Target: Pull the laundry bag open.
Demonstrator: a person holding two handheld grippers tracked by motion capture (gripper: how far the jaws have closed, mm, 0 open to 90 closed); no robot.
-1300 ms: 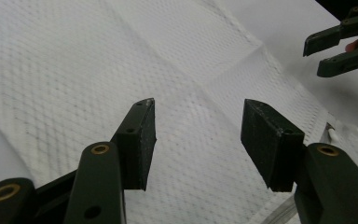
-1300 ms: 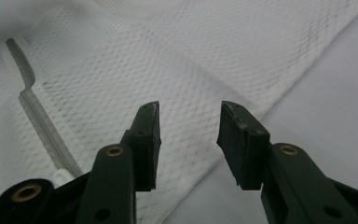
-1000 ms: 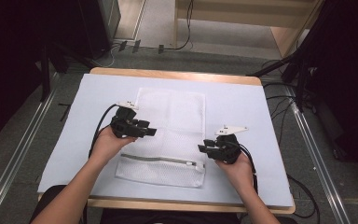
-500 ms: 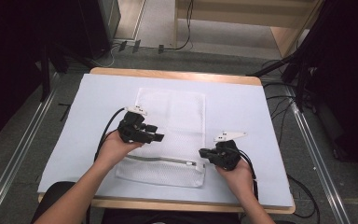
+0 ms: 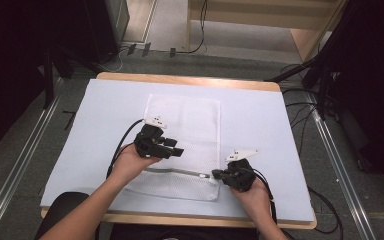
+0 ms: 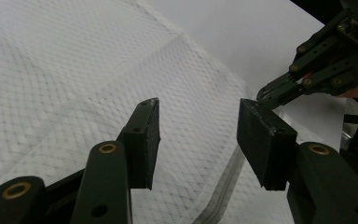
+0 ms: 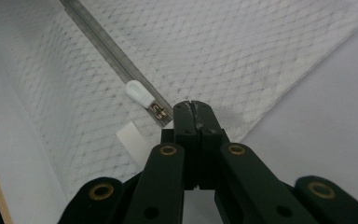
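Your left gripper (image 5: 176, 149) sits over the white mesh bag (image 5: 190, 122), which lies flat on the pale sheet covering the table (image 5: 260, 120), near the middle and toward your side. In the left gripper view its fingers (image 6: 142, 140) are released, spread wide with only mesh between them, and the bag's zipper (image 6: 221, 186) runs below and between them. Your right gripper (image 5: 216, 174) is at the bag's right edge, beside the zipper's end. In the right gripper view its fingers (image 7: 186, 126) are clenched flat together at the bag's edge; whether any mesh is caught between them cannot be told. The white zipper pull (image 7: 140, 94) lies just beside the fingertips, apart from them, with a white fabric tab (image 7: 131, 140) close by. In the high view the zipper runs across the bag's near portion from your left hand (image 5: 130, 162) toward your right hand (image 5: 252, 192).
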